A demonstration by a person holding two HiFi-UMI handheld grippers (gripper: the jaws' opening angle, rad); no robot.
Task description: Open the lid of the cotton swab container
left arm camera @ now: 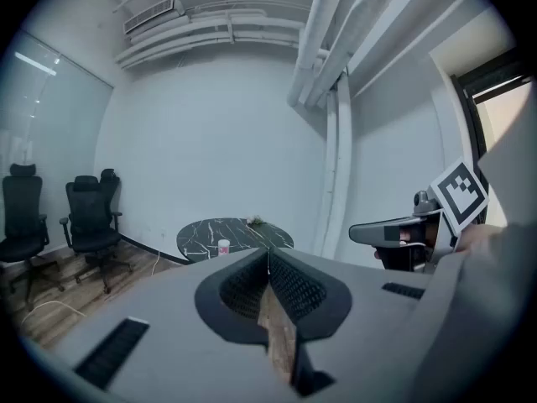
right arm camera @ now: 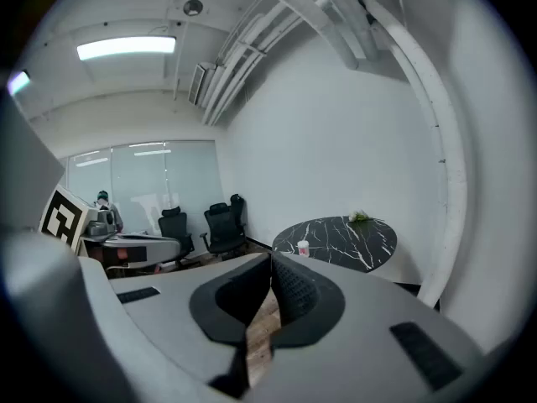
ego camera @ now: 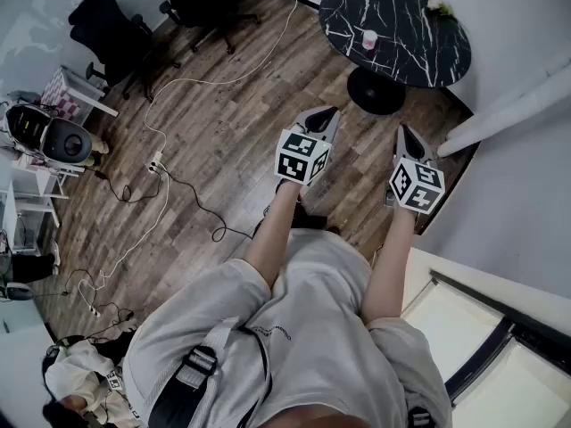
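Observation:
The cotton swab container (ego camera: 369, 39) is a small white tub with a pink label, standing on a round black marble table (ego camera: 419, 52) at the far side of the room. It also shows small and distant as the container (left arm camera: 223, 247) in the left gripper view and the container (right arm camera: 303, 248) in the right gripper view. My left gripper (ego camera: 331, 113) and right gripper (ego camera: 404, 131) are held out over the wooden floor, well short of the table. Both are shut with nothing between the jaws.
Black office chairs (ego camera: 107, 27) stand at the back left. Cables and a power strip (ego camera: 155, 162) trail over the wooden floor. A small sprig of flowers (ego camera: 438, 6) lies at the table's far edge. A white pipe (ego camera: 508, 110) runs along the wall at the right.

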